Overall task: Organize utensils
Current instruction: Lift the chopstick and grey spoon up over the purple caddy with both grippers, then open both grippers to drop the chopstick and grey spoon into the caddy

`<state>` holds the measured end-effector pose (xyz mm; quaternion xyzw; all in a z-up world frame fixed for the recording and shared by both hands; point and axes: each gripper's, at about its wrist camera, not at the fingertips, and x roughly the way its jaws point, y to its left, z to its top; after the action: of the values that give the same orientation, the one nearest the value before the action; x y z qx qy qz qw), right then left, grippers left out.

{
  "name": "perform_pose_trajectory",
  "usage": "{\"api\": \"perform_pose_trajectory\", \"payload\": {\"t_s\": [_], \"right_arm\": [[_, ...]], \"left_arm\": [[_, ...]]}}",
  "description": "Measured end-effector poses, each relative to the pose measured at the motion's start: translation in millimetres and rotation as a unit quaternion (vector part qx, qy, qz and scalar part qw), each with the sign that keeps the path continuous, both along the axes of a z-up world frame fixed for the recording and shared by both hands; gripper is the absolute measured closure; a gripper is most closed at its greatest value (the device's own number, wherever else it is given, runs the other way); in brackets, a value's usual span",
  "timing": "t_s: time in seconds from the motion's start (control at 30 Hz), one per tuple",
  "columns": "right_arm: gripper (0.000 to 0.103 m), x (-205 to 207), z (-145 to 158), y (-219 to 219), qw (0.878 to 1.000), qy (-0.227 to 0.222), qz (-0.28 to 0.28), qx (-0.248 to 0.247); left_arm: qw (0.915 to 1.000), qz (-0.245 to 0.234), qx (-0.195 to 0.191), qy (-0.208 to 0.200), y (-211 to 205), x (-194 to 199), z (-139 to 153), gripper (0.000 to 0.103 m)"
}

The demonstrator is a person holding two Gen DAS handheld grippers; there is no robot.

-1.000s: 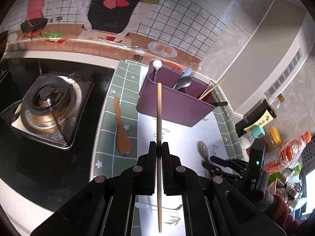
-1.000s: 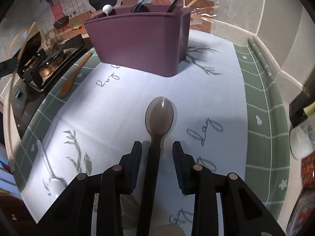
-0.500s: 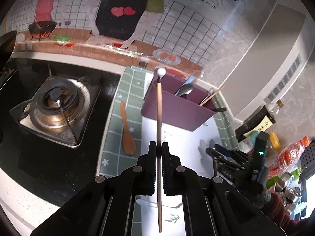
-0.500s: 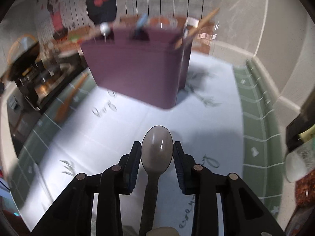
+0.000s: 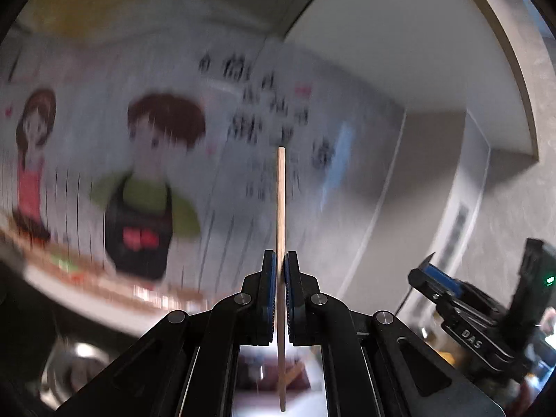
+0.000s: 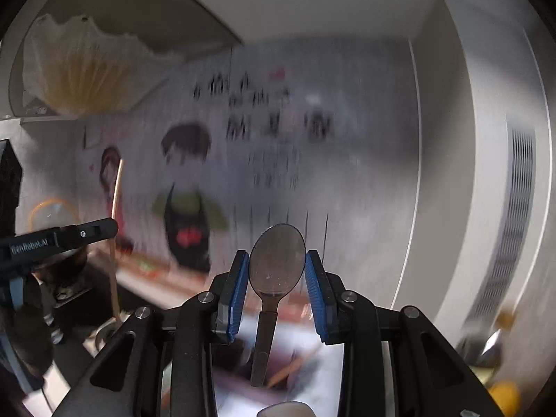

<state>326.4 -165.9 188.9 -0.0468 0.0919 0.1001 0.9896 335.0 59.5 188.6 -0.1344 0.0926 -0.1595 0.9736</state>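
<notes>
My left gripper (image 5: pixel 279 257) is shut on a thin wooden chopstick (image 5: pixel 280 201) that sticks out upright past the pads, with the wall behind it. My right gripper (image 6: pixel 277 255) is shut on a grey translucent spoon (image 6: pixel 276 272): the pads press the two sides of its bowl and the handle runs back under the fingers. Both grippers are high above the counter and point nearly level. In the right wrist view the left gripper (image 6: pixel 104 227) and its chopstick (image 6: pixel 116 201) show at the left. The purple utensil holder (image 6: pixel 243 351) is a dark blur low under the fingers.
The tiled wall ahead carries a cartoon sticker (image 5: pixel 146 187), blurred by motion. A range hood (image 6: pixel 87 69) hangs at the upper left. A white cabinet with a vent grille (image 6: pixel 514 226) stands at the right. The stove (image 5: pixel 69 365) lies low on the left.
Both grippers have risen from the counter and tilted up to face the wall. The spoon came off the mat in the right jaws. The chopstick stayed in the left jaws.
</notes>
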Motion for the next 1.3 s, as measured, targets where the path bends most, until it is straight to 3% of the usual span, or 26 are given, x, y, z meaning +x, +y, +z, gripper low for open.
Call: {"api": "perform_pose_trajectory", "payload": {"t_s": [0.1,0.2,0.37,0.57,0.7,0.73,0.77,0.93,1.1,1.23,1.3], "right_arm": [[0.073,22,4,6,1.0,-0.003,-0.007,-0.003],[0.073,46,-17,7,1.0,0.02,-0.011,0.005],[0.073,79,-76,8,0.997,0.075,-0.008,0.004],[0.073,105,-120,12,0.994,0.112,-0.01,-0.005],[0.071,117,-146,14,0.986,0.166,0.015,0.002],[0.07,119,-154,15,0.982,0.186,0.023,0.004],[0.07,119,-159,15,0.981,0.193,0.024,0.003],[0.07,93,-159,7,0.981,0.189,0.032,0.015],[0.069,48,-153,7,0.98,0.19,0.057,0.012],[0.069,16,-177,28,0.958,0.252,0.135,-0.014],[0.069,-3,-202,47,0.936,0.29,0.193,-0.045]], "left_arm": [[0.9997,0.019,0.007,-0.015,-10,25,-7,0.098],[0.9995,0.031,0.008,-0.008,-16,53,-32,0.098],[0.9989,0.028,0.008,0.036,-20,96,-83,0.098],[0.9958,0.02,0.01,0.089,-26,126,-135,0.098],[0.9904,-0.011,0.006,0.138,-29,139,-168,0.088],[0.9881,-0.019,0.007,0.153,-30,140,-174,0.076],[0.9865,-0.023,0.01,0.162,-30,140,-179,0.067],[0.9826,-0.011,0.001,0.186,-12,112,-173,0.064],[0.9716,0.02,0.028,0.234,19,68,-169,0.06],[0.96,0.05,0.062,0.269,47,23,-183,0.06],[0.9543,0.071,0.055,0.285,64,0,-194,0.06]]}}
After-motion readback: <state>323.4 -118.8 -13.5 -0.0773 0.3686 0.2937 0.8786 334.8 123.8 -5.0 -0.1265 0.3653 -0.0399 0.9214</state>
